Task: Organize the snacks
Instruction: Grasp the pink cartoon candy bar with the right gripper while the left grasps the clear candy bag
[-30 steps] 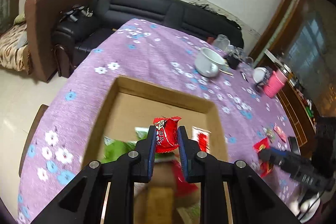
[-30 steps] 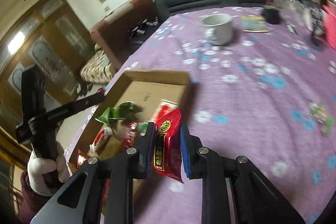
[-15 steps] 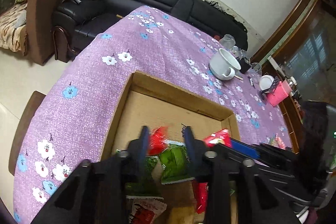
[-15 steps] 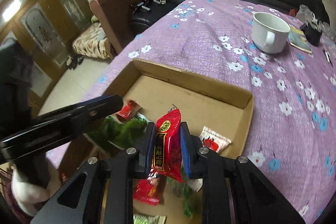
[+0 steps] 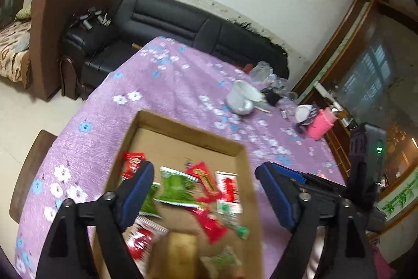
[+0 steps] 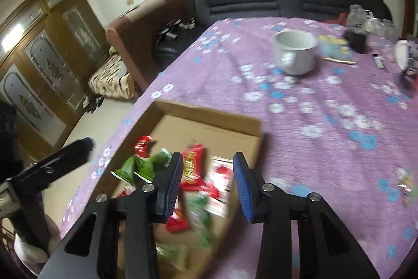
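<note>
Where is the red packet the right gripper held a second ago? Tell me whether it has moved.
Yes. The red packet has dropped from the opening right gripper into the cardboard box, where it lies among other snacks.

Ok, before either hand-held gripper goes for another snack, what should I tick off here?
1. Left hand-held gripper free of any packet: ok, jaws opening, nothing between the pads.
2. Right hand-held gripper let go: ok, jaws opening, red packet lies in the box below.
3. Released snacks inside the cardboard box: ok.
4. Snacks left on the tablecloth: not ok, loose wrappers at the right edge.
5. White mug clear of the path: ok.
6. Wrapper types: cannot tell, blurred.
</note>
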The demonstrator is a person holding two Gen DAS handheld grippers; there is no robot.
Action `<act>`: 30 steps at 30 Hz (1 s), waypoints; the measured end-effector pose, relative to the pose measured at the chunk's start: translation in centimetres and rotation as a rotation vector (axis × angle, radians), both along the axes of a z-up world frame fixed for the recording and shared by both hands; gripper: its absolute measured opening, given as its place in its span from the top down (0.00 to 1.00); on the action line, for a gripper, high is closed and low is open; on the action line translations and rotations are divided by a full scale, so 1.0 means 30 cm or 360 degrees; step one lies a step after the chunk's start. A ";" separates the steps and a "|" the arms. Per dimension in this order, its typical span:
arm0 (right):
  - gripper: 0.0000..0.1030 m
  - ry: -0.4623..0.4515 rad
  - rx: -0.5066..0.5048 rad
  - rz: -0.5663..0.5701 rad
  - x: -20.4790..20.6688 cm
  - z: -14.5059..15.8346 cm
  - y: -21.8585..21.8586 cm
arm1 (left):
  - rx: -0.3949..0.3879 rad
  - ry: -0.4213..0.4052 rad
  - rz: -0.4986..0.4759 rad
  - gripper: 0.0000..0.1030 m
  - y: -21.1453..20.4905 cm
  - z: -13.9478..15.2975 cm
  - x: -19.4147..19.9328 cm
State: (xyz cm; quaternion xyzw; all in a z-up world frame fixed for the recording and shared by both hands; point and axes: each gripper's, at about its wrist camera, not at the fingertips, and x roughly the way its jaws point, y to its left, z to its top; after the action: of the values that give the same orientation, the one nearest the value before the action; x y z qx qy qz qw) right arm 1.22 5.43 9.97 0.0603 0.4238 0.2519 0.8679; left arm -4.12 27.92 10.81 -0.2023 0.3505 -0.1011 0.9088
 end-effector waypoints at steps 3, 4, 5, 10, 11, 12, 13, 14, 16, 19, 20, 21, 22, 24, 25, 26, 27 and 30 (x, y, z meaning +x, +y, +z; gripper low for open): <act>0.63 -0.0053 -0.0020 -0.0090 -0.038 0.016 -0.139 | -0.0065 -0.0006 -0.0071 0.14 -0.073 0.022 -0.063; 0.62 -0.0066 -0.0022 -0.0136 -0.055 0.022 -0.214 | -0.0102 0.0000 -0.0103 0.14 -0.099 0.023 -0.084; 0.62 -0.0074 -0.0022 -0.0177 -0.068 0.027 -0.277 | -0.0138 0.0005 -0.0137 0.14 -0.127 0.021 -0.106; 0.57 -0.0088 -0.0028 -0.0507 -0.125 0.035 -0.672 | -0.0254 0.0024 -0.0275 0.14 -0.276 -0.004 -0.213; 0.57 -0.0081 -0.0010 -0.0579 -0.135 0.034 -0.745 | -0.0286 0.0034 -0.0301 0.14 -0.298 -0.015 -0.227; 0.57 -0.0072 0.0024 -0.0681 -0.153 0.030 -0.849 | -0.0319 0.0049 -0.0323 0.14 -0.322 -0.030 -0.241; 0.57 -0.0064 0.0053 -0.0755 -0.168 0.026 -0.920 | -0.0340 0.0064 -0.0336 0.14 -0.342 -0.044 -0.248; 0.57 -0.0057 0.0080 -0.0812 -0.186 0.021 -0.981 | -0.0348 0.0080 -0.0353 0.14 -0.363 -0.056 -0.251; 0.57 -0.0037 0.0111 -0.0918 -0.208 0.005 -1.098 | -0.0295 0.0115 -0.0381 0.14 -0.411 -0.076 -0.248; 0.57 -0.0002 0.0087 -0.0975 -0.202 -0.031 -1.186 | -0.0261 0.0146 -0.0392 0.14 -0.461 -0.096 -0.245; 0.57 0.0015 0.0084 -0.0974 -0.194 -0.045 -1.198 | -0.0256 0.0156 -0.0400 0.14 -0.478 -0.101 -0.245; 0.57 0.0031 0.0081 -0.0970 -0.185 -0.064 -1.204 | -0.0244 0.0165 -0.0409 0.14 -0.494 -0.104 -0.247; 0.57 0.0046 0.0079 -0.0969 -0.167 -0.084 -1.209 | -0.0232 0.0171 -0.0416 0.14 -0.507 -0.107 -0.251; 0.57 0.0058 0.0063 -0.0954 -0.129 -0.108 -1.201 | -0.0201 0.0183 -0.0430 0.14 -0.533 -0.112 -0.257; 0.57 0.0065 0.0037 -0.0934 -0.099 -0.121 -1.194 | -0.0188 0.0188 -0.0435 0.14 -0.539 -0.115 -0.258; 0.57 0.0062 0.0007 -0.0927 -0.076 -0.128 -1.189 | -0.0176 0.0195 -0.0440 0.14 -0.548 -0.119 -0.258; 0.57 0.0052 -0.0033 -0.0922 -0.052 -0.135 -1.178 | -0.0166 0.0205 -0.0443 0.14 -0.555 -0.125 -0.260; 0.54 0.0039 -0.0197 -0.0876 0.037 -0.167 -1.143 | -0.0140 0.0230 -0.0452 0.14 -0.572 -0.141 -0.255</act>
State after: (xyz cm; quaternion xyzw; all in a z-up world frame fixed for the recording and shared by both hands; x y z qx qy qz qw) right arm 2.34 -28.85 4.96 0.1232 0.4165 -0.0203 0.9005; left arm -11.77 10.77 6.58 -0.1972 0.4353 -0.2290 0.8481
